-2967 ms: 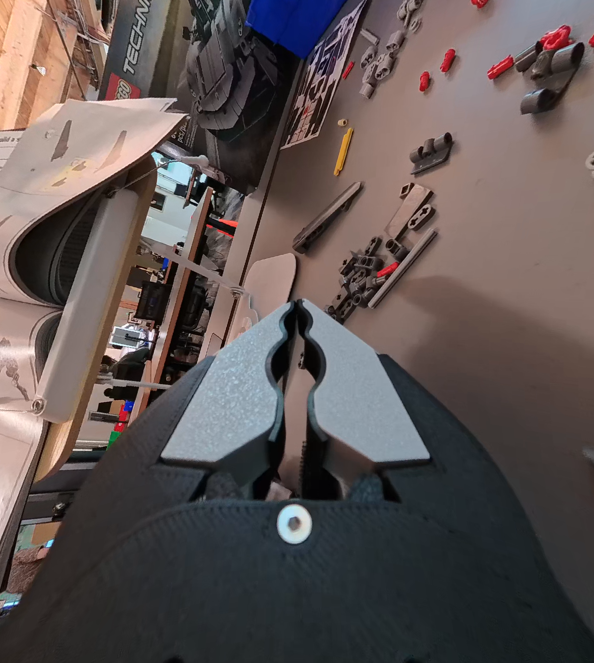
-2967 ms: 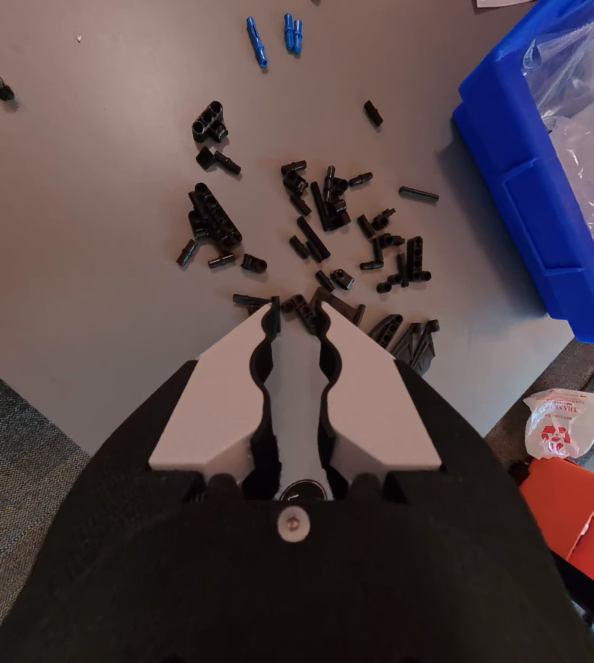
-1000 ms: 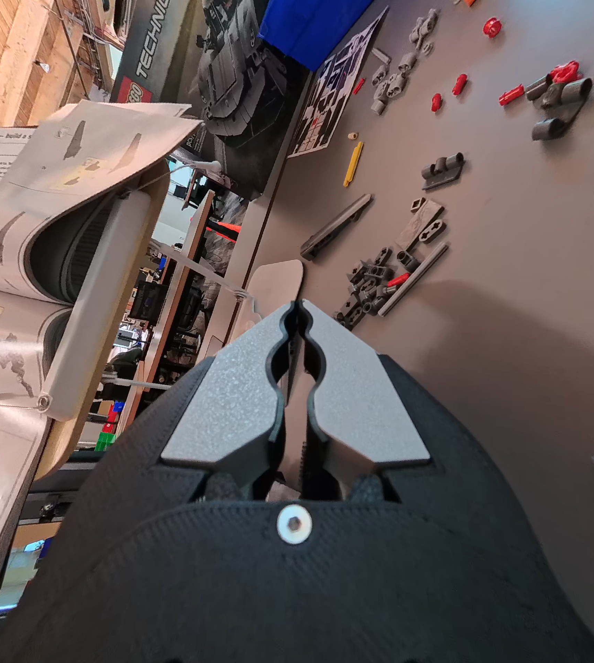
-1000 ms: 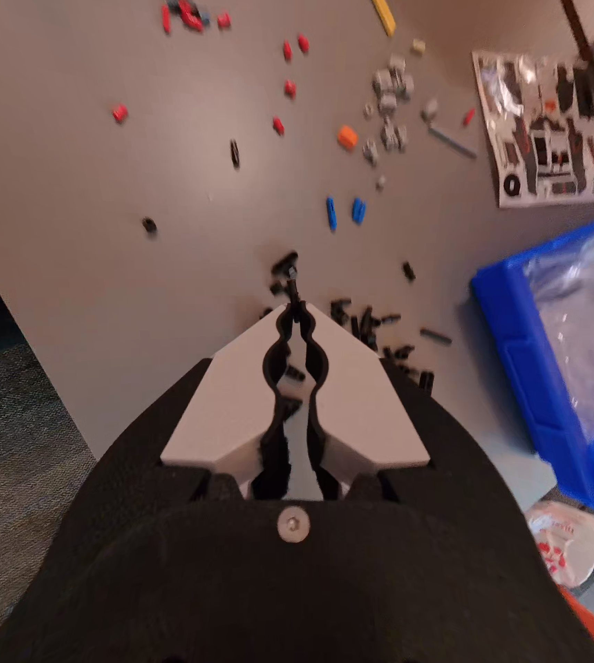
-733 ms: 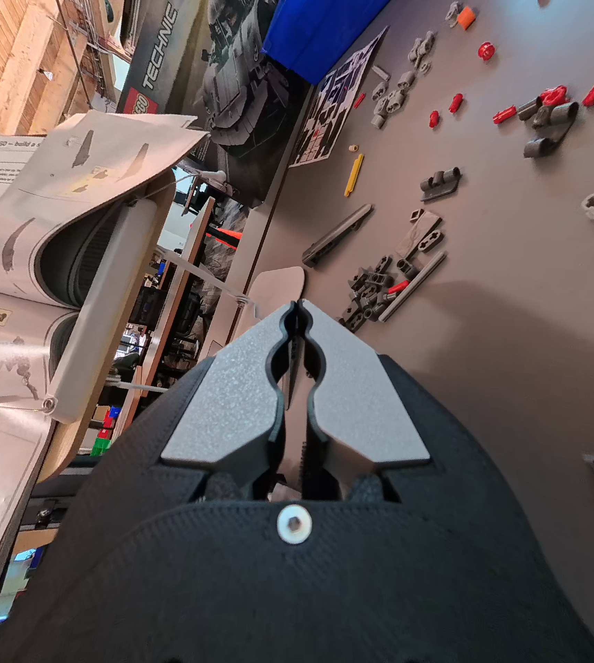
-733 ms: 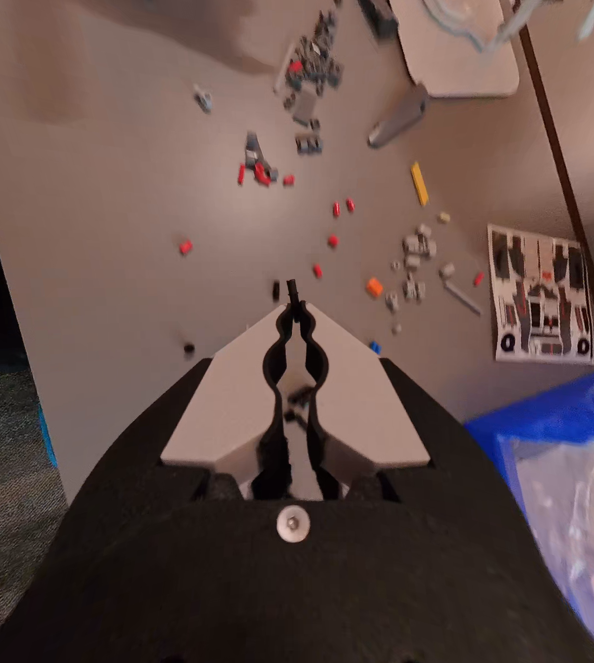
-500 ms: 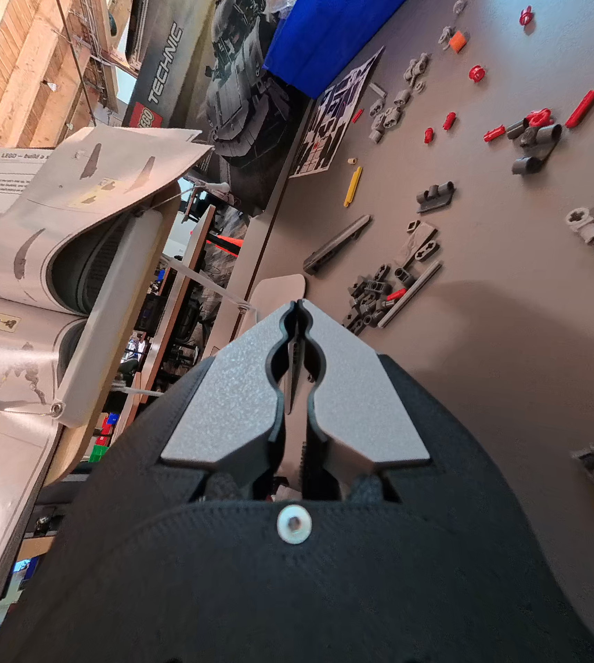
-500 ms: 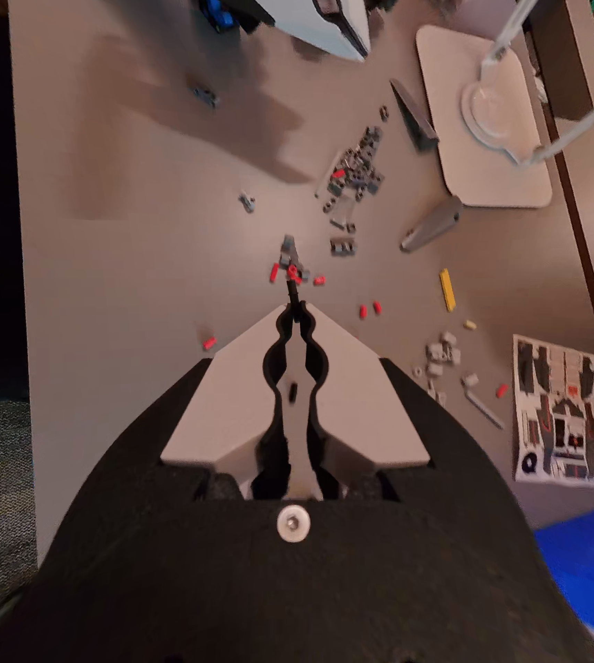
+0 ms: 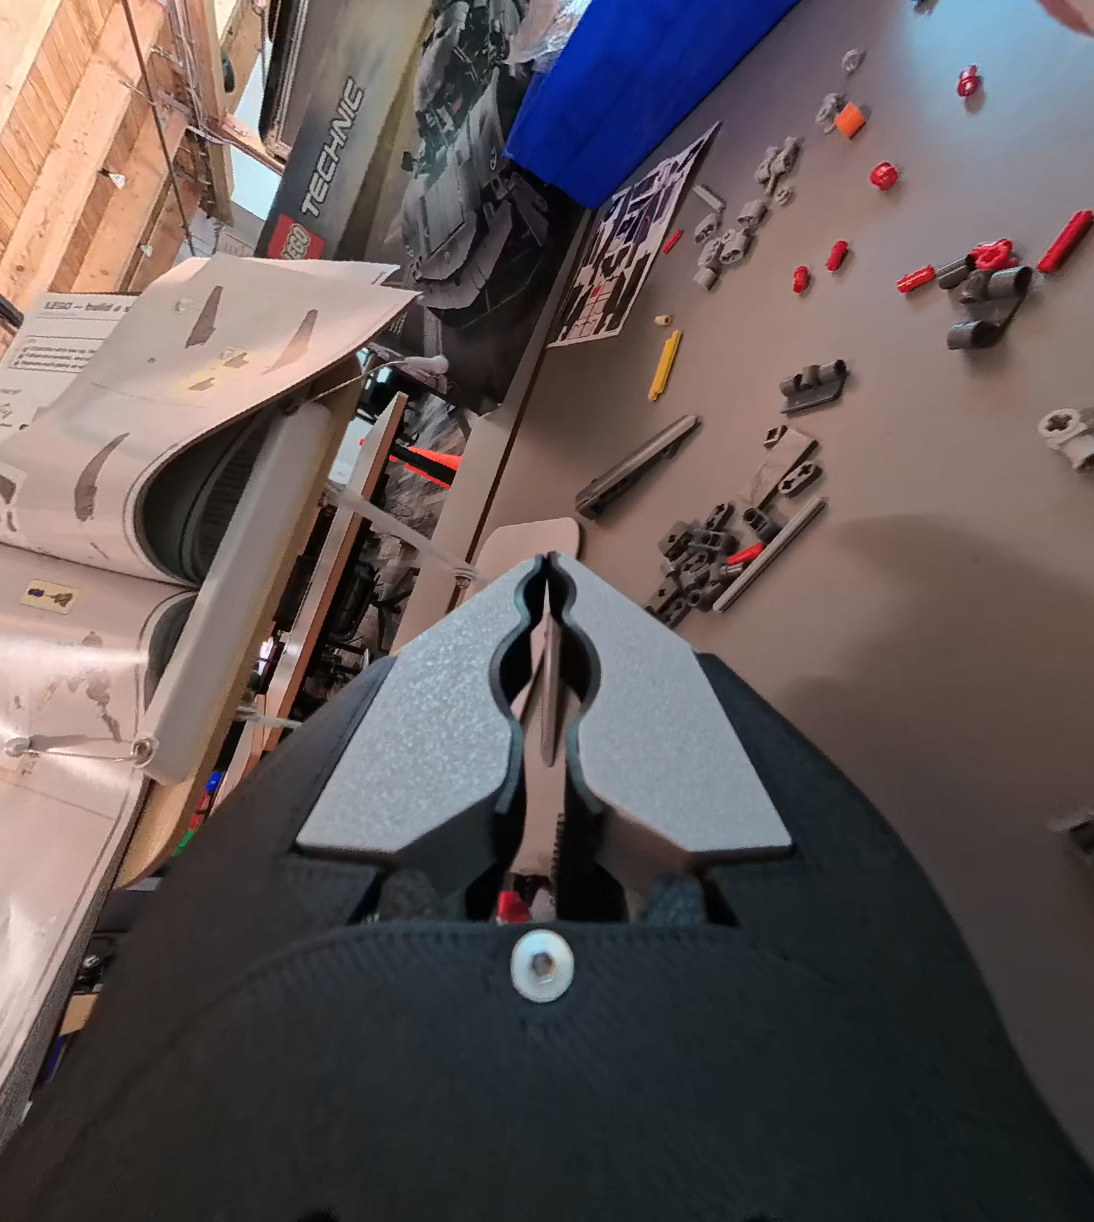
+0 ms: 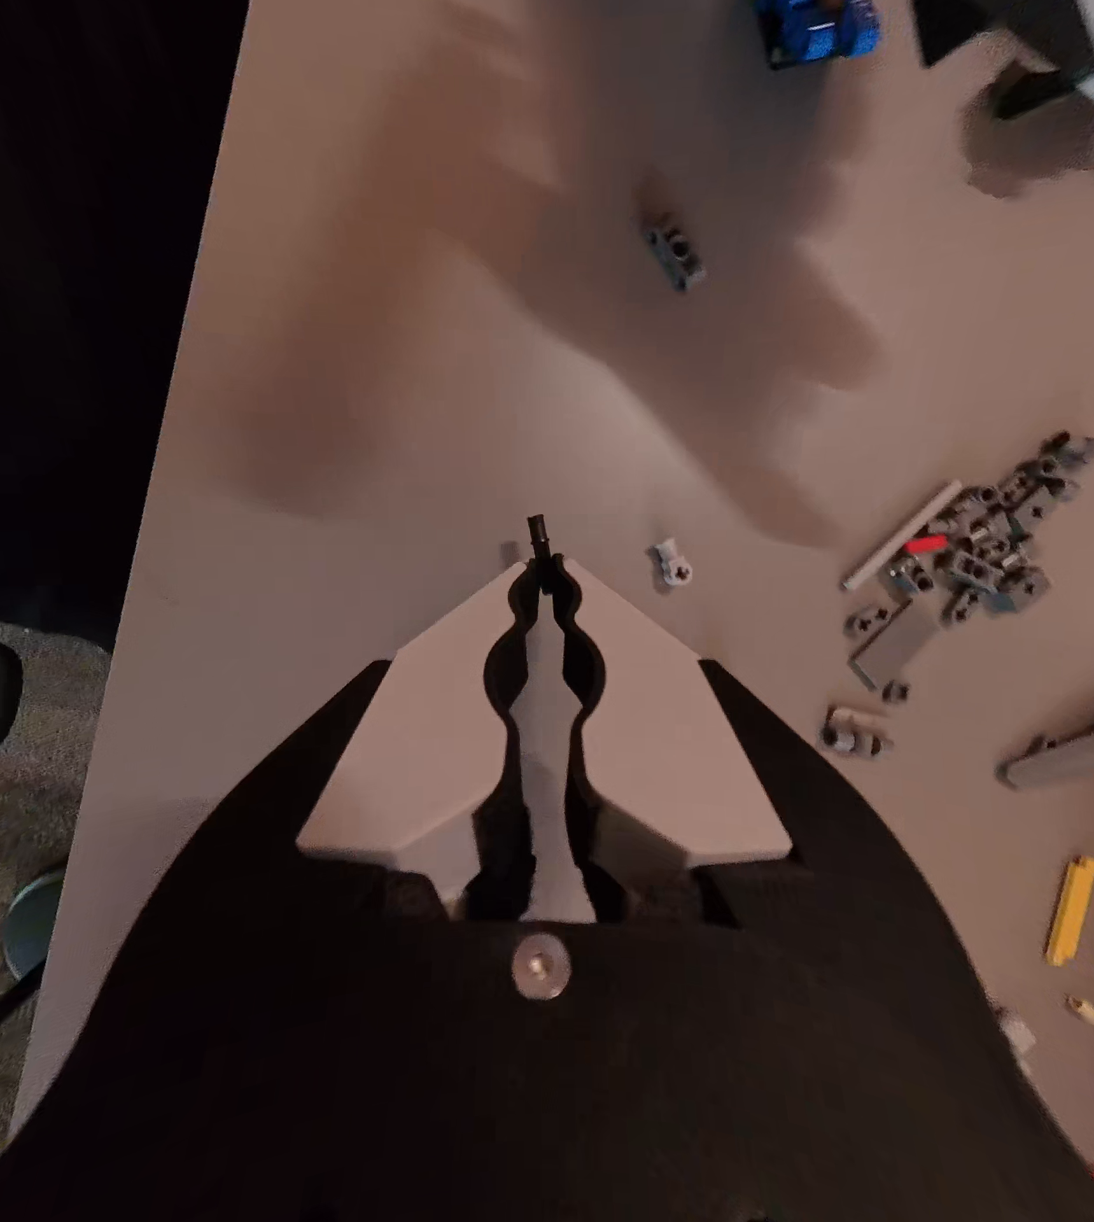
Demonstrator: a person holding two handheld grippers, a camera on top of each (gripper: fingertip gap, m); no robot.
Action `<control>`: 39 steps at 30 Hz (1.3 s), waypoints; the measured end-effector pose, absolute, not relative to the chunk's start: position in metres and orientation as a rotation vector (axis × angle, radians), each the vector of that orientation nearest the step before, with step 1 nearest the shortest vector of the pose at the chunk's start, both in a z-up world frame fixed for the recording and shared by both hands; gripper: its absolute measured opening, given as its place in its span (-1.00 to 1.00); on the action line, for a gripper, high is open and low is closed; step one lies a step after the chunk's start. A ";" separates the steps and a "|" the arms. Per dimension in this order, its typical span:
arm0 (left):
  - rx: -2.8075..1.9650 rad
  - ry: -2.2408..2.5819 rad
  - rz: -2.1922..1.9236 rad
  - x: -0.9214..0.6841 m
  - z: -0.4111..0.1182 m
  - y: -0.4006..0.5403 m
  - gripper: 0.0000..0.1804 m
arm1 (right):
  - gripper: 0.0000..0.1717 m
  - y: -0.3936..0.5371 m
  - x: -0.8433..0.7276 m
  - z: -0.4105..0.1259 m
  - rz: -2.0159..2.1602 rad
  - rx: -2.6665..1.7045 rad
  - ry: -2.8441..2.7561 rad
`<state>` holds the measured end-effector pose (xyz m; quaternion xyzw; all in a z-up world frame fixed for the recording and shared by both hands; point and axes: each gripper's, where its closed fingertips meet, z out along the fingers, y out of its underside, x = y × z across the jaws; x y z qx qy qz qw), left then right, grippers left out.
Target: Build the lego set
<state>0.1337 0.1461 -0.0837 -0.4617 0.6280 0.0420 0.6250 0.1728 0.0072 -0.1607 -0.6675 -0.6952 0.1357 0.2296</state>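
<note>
The table (image 9: 927,628) is a plain grey-brown. Across it lie dark grey pieces (image 9: 703,562), scattered red pegs (image 9: 837,255), a yellow bar (image 9: 664,365), one orange piece (image 9: 851,121) and a pale grey connector (image 9: 1076,440). A blue bin (image 9: 630,86) stands behind a black-and-white patterned sheet (image 9: 630,264). The right tongs (image 10: 545,570), pale-faced on black bodies, pinch a black pin (image 10: 539,539); the left tongs (image 9: 545,574) are speckled grey.
</note>
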 end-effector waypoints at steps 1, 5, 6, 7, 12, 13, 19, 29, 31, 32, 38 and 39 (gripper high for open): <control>-1.062 1.433 0.099 0.132 -0.082 0.148 -1.00 | -0.99 0.006 0.171 -0.163 0.368 -1.829 -1.944; -1.084 1.414 0.097 0.128 -0.078 0.154 -1.00 | -0.99 0.001 0.162 -0.172 0.382 -1.805 -2.053; -1.087 1.414 0.100 0.127 -0.079 0.155 -1.00 | -0.97 0.001 0.161 -0.175 0.375 -1.807 -2.070; -1.087 1.415 0.102 0.127 -0.079 0.155 -1.00 | -0.99 0.001 0.159 -0.175 0.378 -1.805 -2.070; -1.081 1.424 0.105 0.128 -0.080 0.153 -1.00 | -0.90 0.006 0.162 -0.170 0.299 -1.833 -1.991; -1.079 1.423 0.106 0.128 -0.079 0.153 -1.00 | -0.88 0.008 0.165 -0.167 0.273 -1.855 -1.952; -1.068 1.427 0.106 0.130 -0.078 0.150 -1.00 | -0.81 -0.006 0.178 -0.157 0.303 -2.127 -1.588; -1.040 1.436 0.099 0.133 -0.075 0.141 -1.00 | -0.65 -0.006 0.159 -0.175 0.391 -2.303 -1.244; -1.032 1.431 0.106 0.133 -0.073 0.140 -1.00 | -0.65 -0.001 0.153 -0.175 0.411 -2.289 -1.257; -1.027 1.428 0.109 0.132 -0.071 0.140 -1.00 | -0.66 0.002 0.148 -0.175 0.423 -2.272 -1.274; -1.015 1.411 0.114 0.129 -0.065 0.139 -1.00 | -0.73 0.009 0.134 -0.171 0.421 -2.171 -1.357; -1.013 1.413 0.115 0.129 -0.065 0.138 -1.00 | -0.76 0.009 0.136 -0.169 0.401 -2.163 -1.348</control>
